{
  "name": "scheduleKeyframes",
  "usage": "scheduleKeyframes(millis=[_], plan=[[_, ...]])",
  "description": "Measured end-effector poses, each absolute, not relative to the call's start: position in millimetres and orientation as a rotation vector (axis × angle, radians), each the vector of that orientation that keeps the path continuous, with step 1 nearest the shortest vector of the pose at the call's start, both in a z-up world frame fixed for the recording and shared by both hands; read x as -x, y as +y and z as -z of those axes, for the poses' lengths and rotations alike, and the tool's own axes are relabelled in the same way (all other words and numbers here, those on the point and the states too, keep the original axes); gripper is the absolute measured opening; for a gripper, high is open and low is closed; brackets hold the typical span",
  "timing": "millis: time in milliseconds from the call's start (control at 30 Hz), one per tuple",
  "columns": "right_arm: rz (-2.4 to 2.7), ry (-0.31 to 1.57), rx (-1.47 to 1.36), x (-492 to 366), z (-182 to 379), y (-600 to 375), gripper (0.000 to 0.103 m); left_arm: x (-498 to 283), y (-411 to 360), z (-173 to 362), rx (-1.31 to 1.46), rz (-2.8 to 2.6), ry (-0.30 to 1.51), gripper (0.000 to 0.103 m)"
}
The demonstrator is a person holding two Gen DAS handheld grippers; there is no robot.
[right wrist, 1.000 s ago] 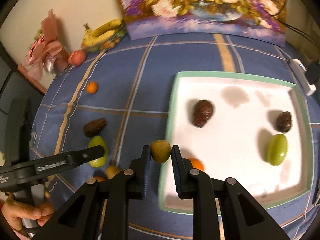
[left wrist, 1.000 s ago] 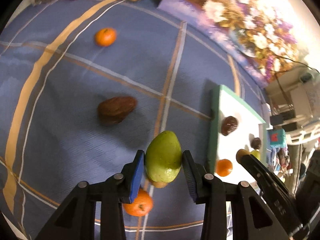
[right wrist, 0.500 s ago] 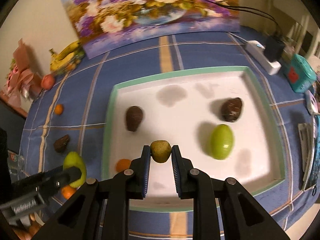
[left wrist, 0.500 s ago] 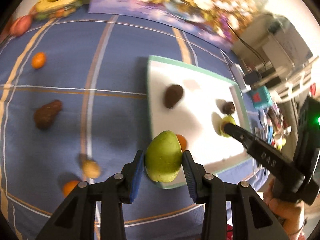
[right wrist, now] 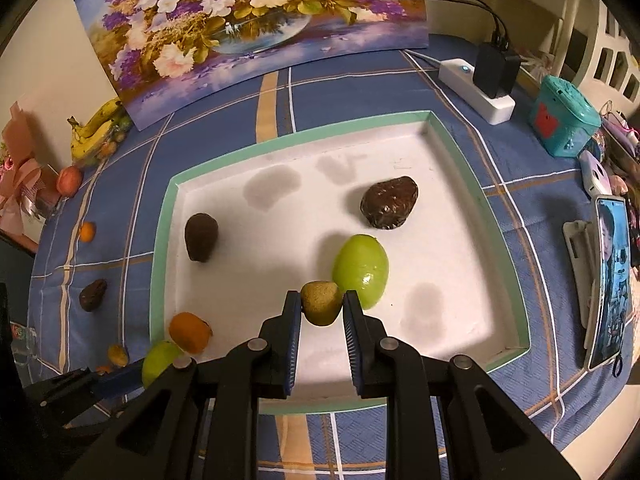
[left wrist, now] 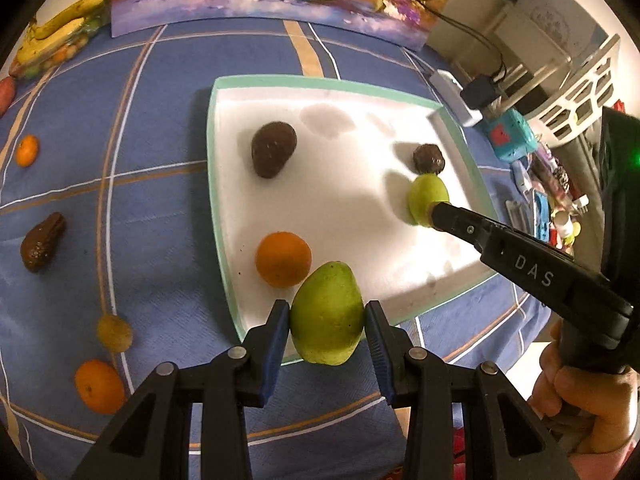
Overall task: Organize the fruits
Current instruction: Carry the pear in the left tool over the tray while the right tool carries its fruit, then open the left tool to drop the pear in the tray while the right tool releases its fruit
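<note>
Now we hold 2 fruits above the tray (right wrist: 158, 248): left gripper (left wrist: 326, 330) clamps the green mango (left wrist: 327, 312) over its near-left corner, right gripper (right wrist: 321, 312) pinches the kiwi (right wrist: 320, 302) beside another mango (right wrist: 361, 270). Released high, either could roll into neighbours.

Left gripper (left wrist: 326, 330): black frame, blue pads (left wrist: 273, 350), jaws pressed against both sides of a green mango (left wrist: 327, 314), held clear of the surface at the near rim of the tray (left wrist: 224, 264). Right gripper (right wrist: 320, 322): same build, jaws pinching a small kiwi (right wrist: 320, 302), poised over the tray floor. Right hand (left wrist: 582, 404): bare, wrapped around the black handle, seen at the lower right of the left wrist view. Left hand: out of view.
</note>
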State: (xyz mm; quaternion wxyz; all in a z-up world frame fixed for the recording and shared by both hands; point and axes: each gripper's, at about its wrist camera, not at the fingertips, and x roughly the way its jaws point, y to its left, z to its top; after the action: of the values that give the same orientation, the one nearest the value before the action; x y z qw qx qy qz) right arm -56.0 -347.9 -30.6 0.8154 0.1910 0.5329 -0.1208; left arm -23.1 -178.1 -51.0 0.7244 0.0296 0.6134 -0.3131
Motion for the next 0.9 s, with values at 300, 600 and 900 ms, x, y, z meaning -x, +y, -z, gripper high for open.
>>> scheduleKeyframes(millis=[300, 600, 900], plan=[[0.244, 1.255, -0.391, 51, 59, -342, 0.022, 22, -181, 62, -0.07, 0.675, 1.374, 0.041], [0.25, 1.267, -0.404, 54, 65, -343, 0.022, 19, -180, 69, -0.057, 0.664, 1.392, 0.041], [0.247, 1.256, -0.402, 52, 61, -343, 0.023, 17, -180, 68, -0.055, 0.666, 1.397, 0.042]])
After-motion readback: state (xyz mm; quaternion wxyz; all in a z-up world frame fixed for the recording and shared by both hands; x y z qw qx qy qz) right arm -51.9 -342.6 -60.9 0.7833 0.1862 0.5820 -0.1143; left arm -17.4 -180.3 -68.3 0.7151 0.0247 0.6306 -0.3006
